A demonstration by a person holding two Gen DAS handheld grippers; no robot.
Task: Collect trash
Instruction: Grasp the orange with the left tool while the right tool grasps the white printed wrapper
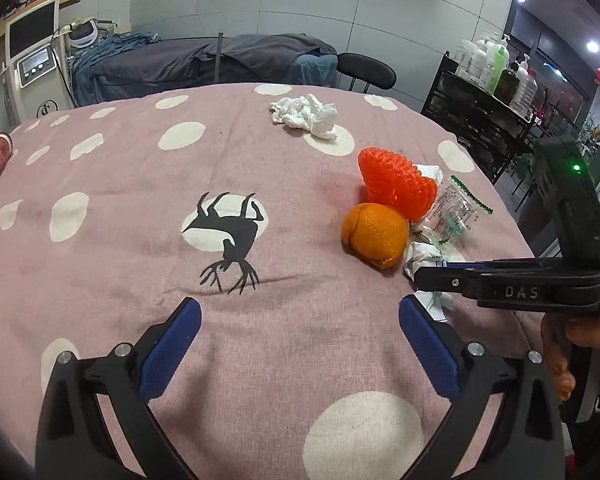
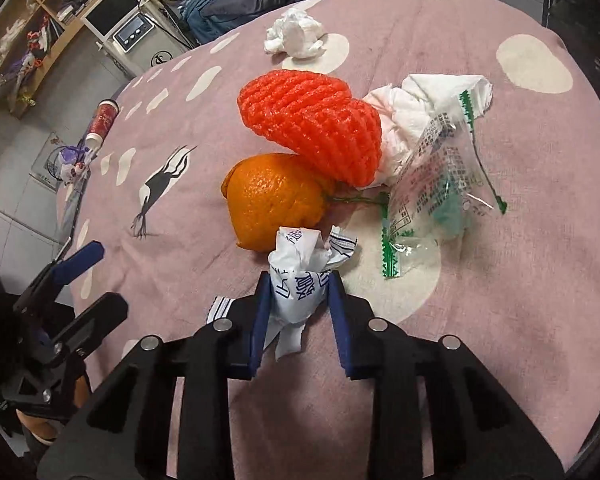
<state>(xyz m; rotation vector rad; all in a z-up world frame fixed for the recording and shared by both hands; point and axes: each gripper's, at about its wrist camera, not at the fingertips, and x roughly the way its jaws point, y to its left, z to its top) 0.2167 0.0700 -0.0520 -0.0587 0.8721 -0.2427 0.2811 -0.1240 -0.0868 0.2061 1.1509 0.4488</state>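
Your bench (image 2: 500, 288) wears a pink spotted cloth with the trash clustered on it: the red foam net (image 2: 312, 124) leaning on the orange (image 2: 272, 200). Just in front, your right gripper (image 2: 298, 300) has its fingers clamped on the crumpled white wrapper (image 2: 300, 276). Your left gripper (image 1: 300, 320) hovers, fingers wide apart, holding nothing.

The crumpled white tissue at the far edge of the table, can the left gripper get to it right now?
Probably yes. The left gripper is open and empty, and bare cloth lies between it and the tissue; the orange sits off to the side.
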